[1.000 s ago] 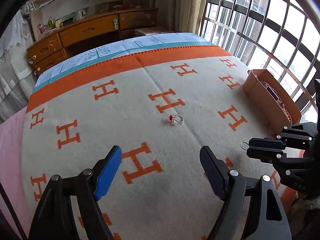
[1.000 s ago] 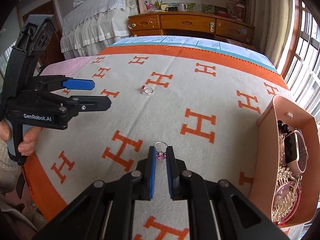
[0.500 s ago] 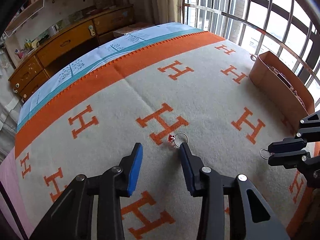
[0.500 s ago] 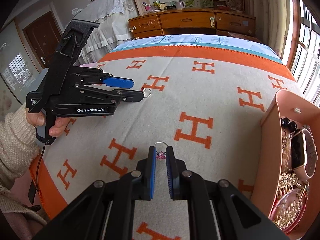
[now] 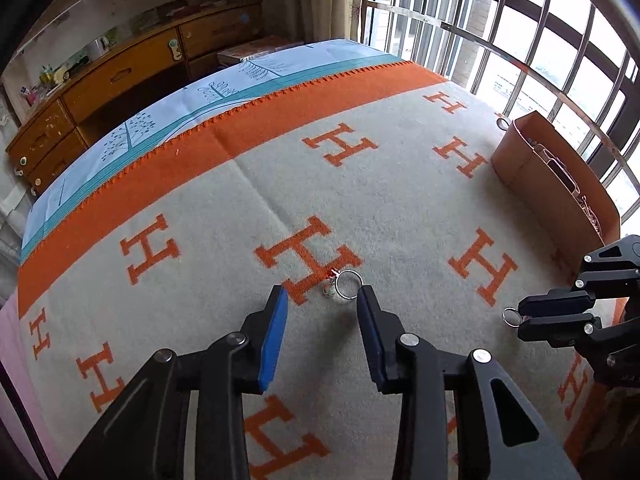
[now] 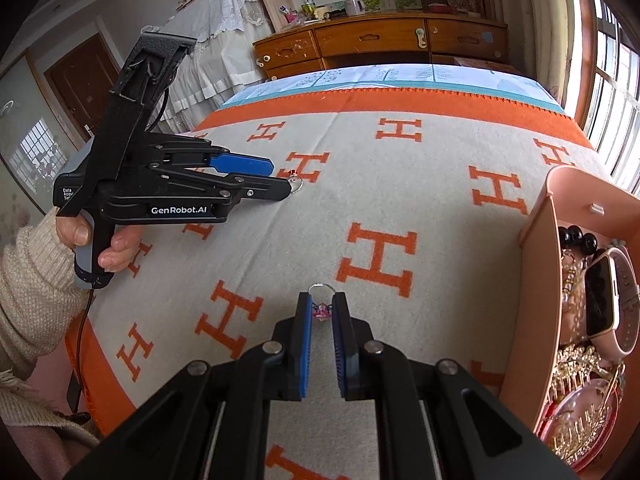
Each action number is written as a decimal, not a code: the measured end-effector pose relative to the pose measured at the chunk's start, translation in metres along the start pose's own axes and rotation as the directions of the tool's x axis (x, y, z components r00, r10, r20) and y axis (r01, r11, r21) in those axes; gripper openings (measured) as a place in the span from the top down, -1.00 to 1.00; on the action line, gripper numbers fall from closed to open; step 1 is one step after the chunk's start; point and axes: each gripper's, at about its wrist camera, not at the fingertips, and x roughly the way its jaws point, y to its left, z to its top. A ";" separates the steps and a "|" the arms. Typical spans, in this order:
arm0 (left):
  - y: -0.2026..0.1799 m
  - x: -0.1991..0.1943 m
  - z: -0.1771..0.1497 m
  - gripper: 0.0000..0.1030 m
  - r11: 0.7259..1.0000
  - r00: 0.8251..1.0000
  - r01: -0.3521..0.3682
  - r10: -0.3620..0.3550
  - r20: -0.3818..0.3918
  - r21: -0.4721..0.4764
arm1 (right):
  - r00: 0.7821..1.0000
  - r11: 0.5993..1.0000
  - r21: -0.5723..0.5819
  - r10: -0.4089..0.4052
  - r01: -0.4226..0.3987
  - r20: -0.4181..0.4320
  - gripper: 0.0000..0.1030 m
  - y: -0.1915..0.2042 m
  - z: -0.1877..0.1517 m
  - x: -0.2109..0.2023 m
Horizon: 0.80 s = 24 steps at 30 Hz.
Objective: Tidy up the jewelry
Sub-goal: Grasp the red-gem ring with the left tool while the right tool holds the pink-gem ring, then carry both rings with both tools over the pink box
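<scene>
A silver ring with a red stone [image 5: 347,285] lies on the cream blanket with orange H marks [image 5: 400,208]. My left gripper [image 5: 321,295] is tilted down over it. Its jaws stand apart, with the ring just ahead of the tips and close to the right fingertip [image 5: 363,296]; the pads do not press on it. In the right wrist view the same gripper [image 6: 280,180] reaches that ring [image 6: 295,184]. My right gripper [image 6: 321,304] is shut on a ring with a pink stone [image 6: 321,311], held above the blanket; the left wrist view also shows this gripper [image 5: 516,317].
A pink open box [image 6: 538,264] stands on the bed at the right, holding a watch [image 6: 600,300], black beads [image 6: 576,236] and gold pieces. A window grille [image 5: 520,40] lies beyond it. Wooden drawers [image 6: 380,40] stand past the bed's far end. A person's hand [image 6: 108,248] holds the left gripper.
The left gripper moved forward and down to the red-stone ring, and its jaws narrowed from wide to a small gap. The right gripper kept its hold on the pink-stone ring.
</scene>
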 end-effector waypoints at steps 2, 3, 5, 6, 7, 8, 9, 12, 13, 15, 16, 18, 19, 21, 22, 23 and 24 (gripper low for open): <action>-0.002 -0.001 0.002 0.34 0.999 1.000 -0.005 0.004 -0.004 -0.044 | 1.000 1.000 0.005 0.003 -0.003 0.002 0.81 -0.001 0.000 0.000; -0.003 -0.001 0.003 0.34 0.997 1.000 -0.010 0.009 -0.008 -0.073 | 1.000 1.000 0.006 0.004 -0.004 0.003 0.81 -0.002 0.000 0.000; -0.003 -0.001 0.006 0.34 0.990 1.000 -0.019 0.017 -0.014 -0.139 | 1.000 1.000 0.008 0.008 -0.008 0.004 0.81 -0.002 0.000 -0.001; -0.003 0.000 0.007 0.34 0.984 1.000 -0.023 0.021 -0.013 -0.175 | 1.000 1.000 0.009 0.010 -0.010 0.005 0.81 -0.003 0.000 -0.001; -0.003 0.001 0.008 0.34 0.977 0.999 -0.031 0.028 -0.016 -0.209 | 1.000 1.000 0.010 0.011 -0.011 0.007 0.81 -0.003 0.000 -0.001; -0.004 0.002 0.009 0.34 0.971 0.999 -0.038 0.035 -0.018 -0.235 | 1.000 1.000 0.012 0.013 -0.014 0.009 0.81 -0.004 0.000 -0.001; -0.005 0.003 0.010 0.34 0.963 0.999 -0.054 0.051 -0.019 -0.263 | 1.000 1.000 0.013 0.016 -0.016 0.010 0.81 -0.004 0.000 -0.002; -0.009 0.007 0.011 0.34 0.938 0.993 -0.114 0.106 -0.041 -0.329 | 1.000 1.000 0.019 0.023 -0.023 0.013 0.81 -0.007 0.000 -0.002; -0.010 0.009 0.011 0.34 0.927 0.992 -0.130 0.121 -0.048 -0.352 | 1.000 0.999 0.021 0.025 -0.026 0.013 0.81 -0.007 0.000 -0.003; -0.015 0.011 0.011 0.34 0.911 0.985 -0.173 0.163 -0.058 -0.374 | 0.999 0.999 0.027 0.032 -0.033 0.014 0.81 -0.009 -0.001 -0.003; -0.019 0.012 0.012 0.34 0.907 0.981 -0.196 0.184 -0.069 -0.373 | 0.999 0.999 0.025 0.036 -0.036 0.017 0.81 -0.009 0.000 -0.004; -0.025 0.013 0.013 0.34 0.899 0.970 -0.241 0.230 -0.074 -0.366 | 0.999 0.999 0.023 0.041 -0.041 0.022 0.81 -0.009 0.000 -0.005; -0.028 0.014 0.013 0.38 0.896 0.967 -0.252 0.242 -0.073 -0.365 | 0.999 0.999 0.023 0.043 -0.043 0.024 0.81 -0.010 -0.001 -0.005; -0.031 0.013 0.013 0.79 0.896 0.969 -0.245 0.237 -0.067 -0.370 | 0.998 0.999 0.022 0.048 -0.049 0.029 0.81 -0.010 -0.001 -0.007; -0.032 0.013 0.013 0.79 0.893 0.968 -0.249 0.242 -0.066 -0.375 | 0.998 0.999 0.022 0.049 -0.049 0.033 0.81 -0.011 -0.001 -0.008; -0.032 0.012 0.013 0.80 0.892 0.968 -0.246 0.242 -0.058 -0.380 | 0.998 0.998 0.022 0.051 -0.051 0.037 0.81 -0.012 -0.001 -0.009; -0.032 0.012 0.011 0.81 0.892 0.969 -0.241 0.243 -0.045 -0.382 | 0.998 0.998 0.022 0.052 -0.053 0.041 0.81 -0.013 -0.001 -0.010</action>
